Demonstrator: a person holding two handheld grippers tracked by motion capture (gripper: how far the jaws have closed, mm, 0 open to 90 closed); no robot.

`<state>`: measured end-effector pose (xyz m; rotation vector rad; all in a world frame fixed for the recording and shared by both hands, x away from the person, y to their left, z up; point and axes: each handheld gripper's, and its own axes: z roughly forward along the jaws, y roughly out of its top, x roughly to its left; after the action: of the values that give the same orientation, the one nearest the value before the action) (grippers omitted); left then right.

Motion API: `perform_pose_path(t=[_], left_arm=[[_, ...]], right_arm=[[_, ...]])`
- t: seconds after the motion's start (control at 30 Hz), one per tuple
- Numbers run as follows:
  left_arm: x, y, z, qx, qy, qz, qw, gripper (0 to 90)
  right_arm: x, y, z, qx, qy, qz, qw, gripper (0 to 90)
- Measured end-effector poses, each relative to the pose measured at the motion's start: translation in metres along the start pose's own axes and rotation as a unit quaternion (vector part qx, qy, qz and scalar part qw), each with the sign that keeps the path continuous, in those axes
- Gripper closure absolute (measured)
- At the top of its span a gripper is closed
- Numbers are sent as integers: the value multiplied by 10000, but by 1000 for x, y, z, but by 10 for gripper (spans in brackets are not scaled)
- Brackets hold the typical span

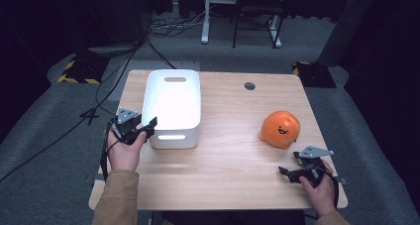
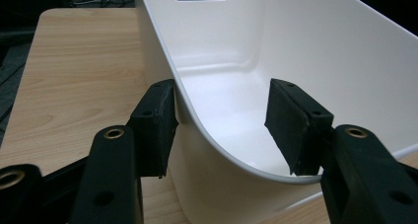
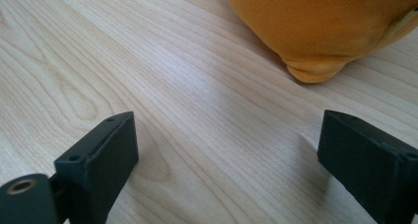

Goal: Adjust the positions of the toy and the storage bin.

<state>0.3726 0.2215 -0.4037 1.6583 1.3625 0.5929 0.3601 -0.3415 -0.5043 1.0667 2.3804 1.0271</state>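
Observation:
A white plastic bin with handle slots stands on the left half of the wooden table. My left gripper is at its near left corner. In the left gripper view the left gripper is open and straddles the bin's rim, one jaw outside the wall and one inside; the bin holds nothing. An orange round plush toy with a smiling face lies on the right. My right gripper hovers open just in front of it. The right gripper sits low over bare wood, short of the toy.
A round cable hole sits near the table's far edge. Black cables run over the grey floor at the left, with yellow-black striped bases at both far corners. White desk legs stand behind.

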Motion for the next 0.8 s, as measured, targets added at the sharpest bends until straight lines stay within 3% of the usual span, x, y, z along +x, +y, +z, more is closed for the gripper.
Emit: perform_pose_path(t=[0.1, 0.13, 0.27, 0.47, 0.67, 0.8], left_arm=[[-5, -3, -2, -26, -28, 94, 9999, 457], [-8, -4, -2, -44, -85, 18, 10000, 455], [-16, -9, -5, -111, -125, 39, 9999, 448], [-32, -13, -10, -56, -111, 237, 9996, 441], [-45, -17, -14, 38, -273, 390, 9989, 420], [-53, -20, -14, 14, -366, 385, 9986, 399]], right_arm=[[0, 0, 0, 2, -2, 0, 10000, 85], [0, 0, 0, 0, -1, -1, 10000, 85], [0, 0, 0, 1, -1, 1, 10000, 85], [0, 0, 0, 0, -1, -1, 10000, 85], [0, 0, 0, 2, -2, -2, 10000, 85], [0, 0, 0, 1, -1, 0, 10000, 85]])
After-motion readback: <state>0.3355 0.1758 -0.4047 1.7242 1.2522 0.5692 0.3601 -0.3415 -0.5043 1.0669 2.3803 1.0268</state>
